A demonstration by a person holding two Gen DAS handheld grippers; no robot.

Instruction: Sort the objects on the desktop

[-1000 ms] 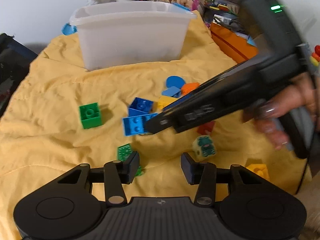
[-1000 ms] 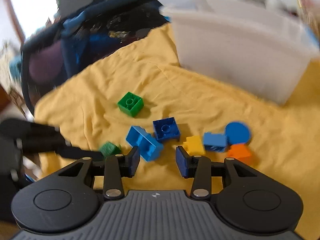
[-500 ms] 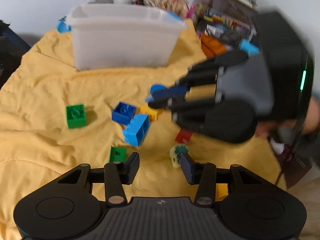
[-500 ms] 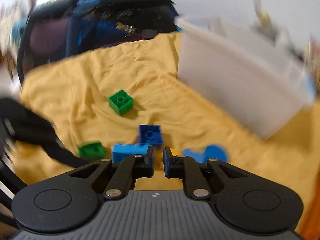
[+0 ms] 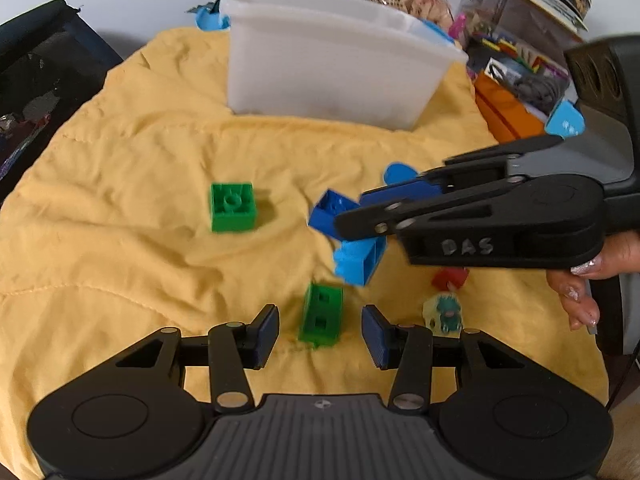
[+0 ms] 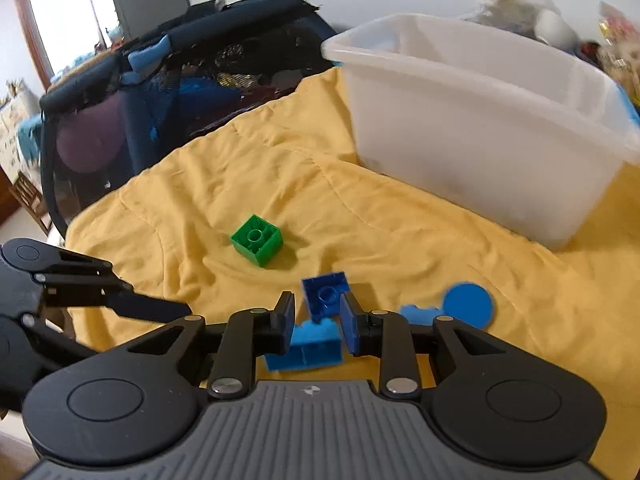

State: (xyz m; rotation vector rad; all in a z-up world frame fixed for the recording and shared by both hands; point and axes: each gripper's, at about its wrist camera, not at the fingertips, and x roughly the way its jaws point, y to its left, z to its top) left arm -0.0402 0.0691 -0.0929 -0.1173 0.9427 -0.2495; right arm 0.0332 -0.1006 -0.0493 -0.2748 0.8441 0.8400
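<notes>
Left wrist: we're mid-pick. Our left gripper (image 5: 320,330) is half open, straddling the small green brick (image 5: 321,317), pads not touching; next we close, then carry to the white bin (image 5: 320,64).

Right wrist: right gripper (image 6: 316,326) has just been opening slightly; light-blue brick (image 6: 306,350) is between its pads, apparently pinched.

The right gripper (image 5: 340,222) covers most of the dark blue brick (image 5: 330,212) and part of the light blue brick (image 5: 360,260) in the left wrist view. The small pale figure (image 5: 442,314) near the yellow blanket's (image 5: 120,200) right edge is too blurred to identify, perhaps a printed toy. The white bin's (image 6: 460,128) contents are hidden behind its wall.
</notes>
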